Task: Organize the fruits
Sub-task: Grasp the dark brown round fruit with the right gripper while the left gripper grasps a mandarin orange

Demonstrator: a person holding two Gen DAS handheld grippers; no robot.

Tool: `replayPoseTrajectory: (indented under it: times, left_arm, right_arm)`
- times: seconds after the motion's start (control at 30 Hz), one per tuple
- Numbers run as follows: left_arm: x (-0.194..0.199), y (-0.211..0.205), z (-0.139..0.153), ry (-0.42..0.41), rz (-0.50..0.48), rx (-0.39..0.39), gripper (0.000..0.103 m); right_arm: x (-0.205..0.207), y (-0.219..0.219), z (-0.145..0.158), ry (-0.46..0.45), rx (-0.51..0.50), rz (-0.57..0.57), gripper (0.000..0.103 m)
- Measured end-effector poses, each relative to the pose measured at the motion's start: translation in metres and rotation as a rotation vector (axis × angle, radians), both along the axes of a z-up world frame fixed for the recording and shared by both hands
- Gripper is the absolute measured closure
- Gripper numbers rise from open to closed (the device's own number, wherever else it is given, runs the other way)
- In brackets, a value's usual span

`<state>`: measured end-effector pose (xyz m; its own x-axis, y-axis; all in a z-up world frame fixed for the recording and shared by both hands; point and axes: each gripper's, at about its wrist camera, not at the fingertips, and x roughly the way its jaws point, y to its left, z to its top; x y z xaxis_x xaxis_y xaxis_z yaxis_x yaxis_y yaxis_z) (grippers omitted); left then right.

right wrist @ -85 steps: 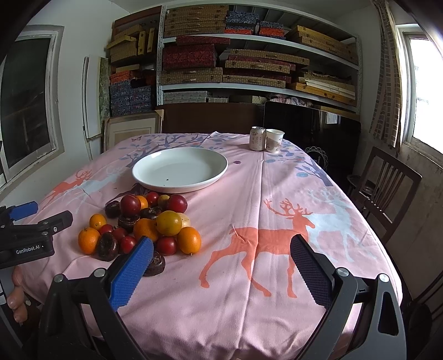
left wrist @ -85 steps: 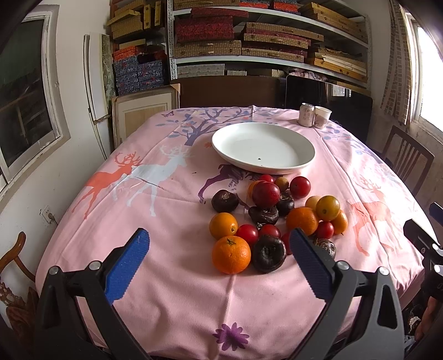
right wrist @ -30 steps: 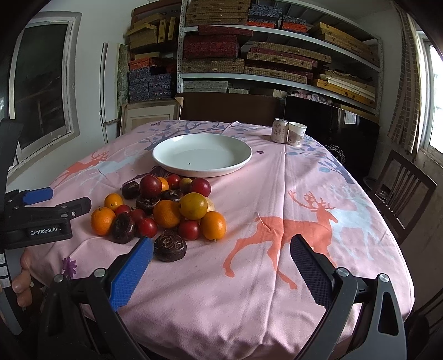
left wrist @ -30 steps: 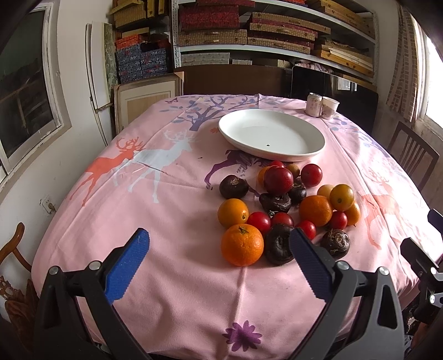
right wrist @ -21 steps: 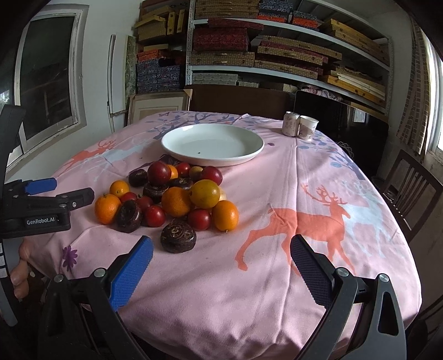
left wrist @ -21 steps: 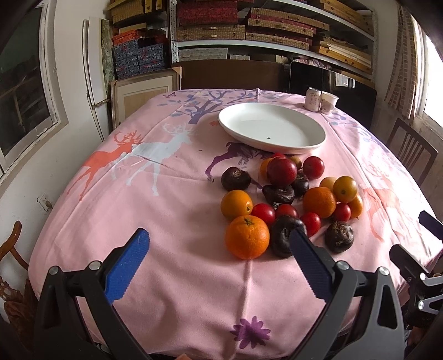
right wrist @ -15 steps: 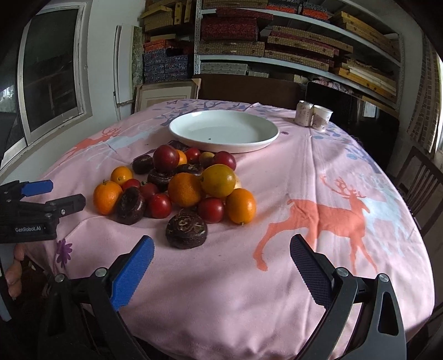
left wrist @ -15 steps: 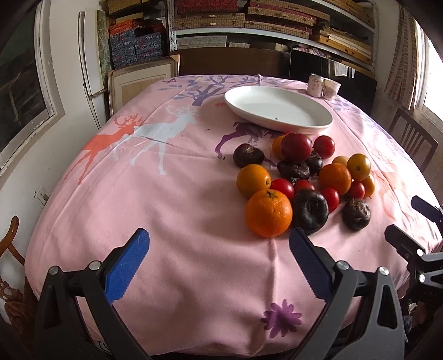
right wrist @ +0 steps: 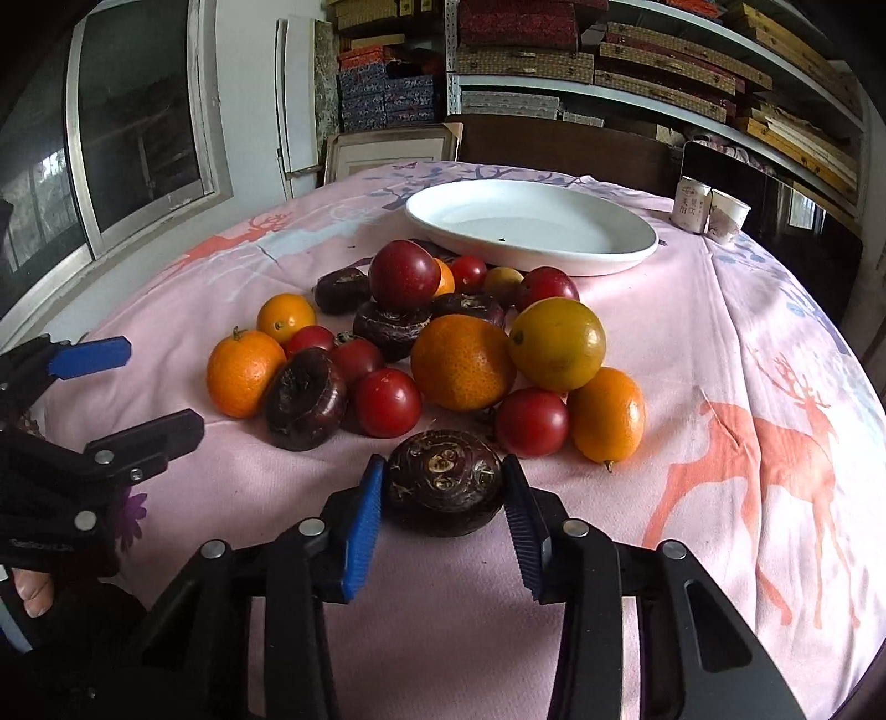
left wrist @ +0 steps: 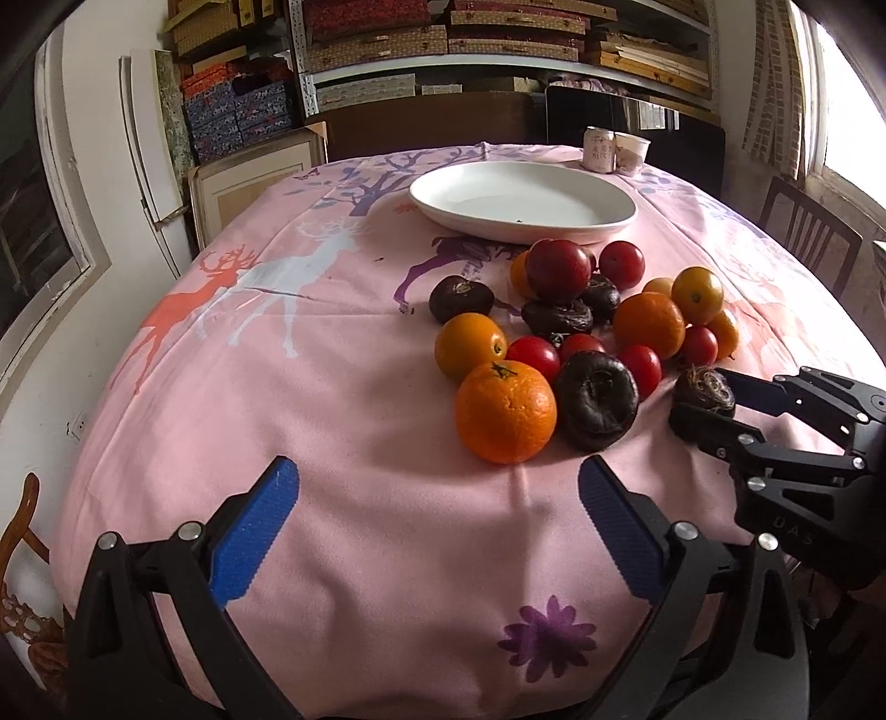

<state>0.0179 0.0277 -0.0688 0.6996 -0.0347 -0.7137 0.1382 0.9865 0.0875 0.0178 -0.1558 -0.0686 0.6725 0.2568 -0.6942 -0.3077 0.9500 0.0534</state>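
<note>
Soft daylight enters from windows (left wrist: pixel 847 105) right and left. Glare blows out the right window. Fisheye edges curve and darken.

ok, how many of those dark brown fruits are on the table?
5. Gripped fruit sits between the right gripper fingers; ring-shaped fruit beside the orange; two mid-pile; far-left fruit. Others may be hidden.

Far shelves (left wrist: pixel 498 39) hold stacked boxes. A window (right wrist: pixel 138 122) sits left, a bright one (left wrist: pixel 853 111) right, beside a wooden chair (left wrist: pixel 803 232).
</note>
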Motion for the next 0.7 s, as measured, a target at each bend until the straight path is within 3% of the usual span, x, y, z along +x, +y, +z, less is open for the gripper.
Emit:
replayPoseTrajectory:
  times: [0.13,0.27,0.4,0.47,0.5,0.6,0.7]
  left_arm:
    - [0.012,-0.009,-0.004,0.011,-0.051,-0.019,0.004]
    - [0.026,-0.012,-0.012,0.054,-0.12,-0.092,0.004]
    - [0.032,-0.018,-0.018,0.038,-0.13,-0.015,0.004]
    - [0.032,-0.013,-0.017,0.043,-0.133,-0.042,0.004]
    - [0.033,-0.009,-0.016,0.043,-0.131,-0.049,0.006]
    - [0.035,-0.005,-0.017,0.046,-0.129,-0.025,0.027]
    - [0.034,-0.01,-0.021,0.048,-0.154,-0.013,0.035]
  right_arm:
    - [-0.008,-0.027,0.005,-0.01,0.076,-0.041,0.061]
    - [-0.011,-0.046,0.006,0.001,0.095,-0.08,0.061]
    - [-0.013,-0.053,0.003,0.011,0.105,-0.083,0.06]
    - [-0.013,-0.053,0.001,0.016,0.107,-0.08,0.06]
    - [-0.013,-0.054,0.001,0.016,0.108,-0.078,0.06]
    - [-0.012,-0.054,0.0,0.017,0.113,-0.076,0.06]
    - [-0.011,-0.054,0.0,0.021,0.115,-0.077,0.06]
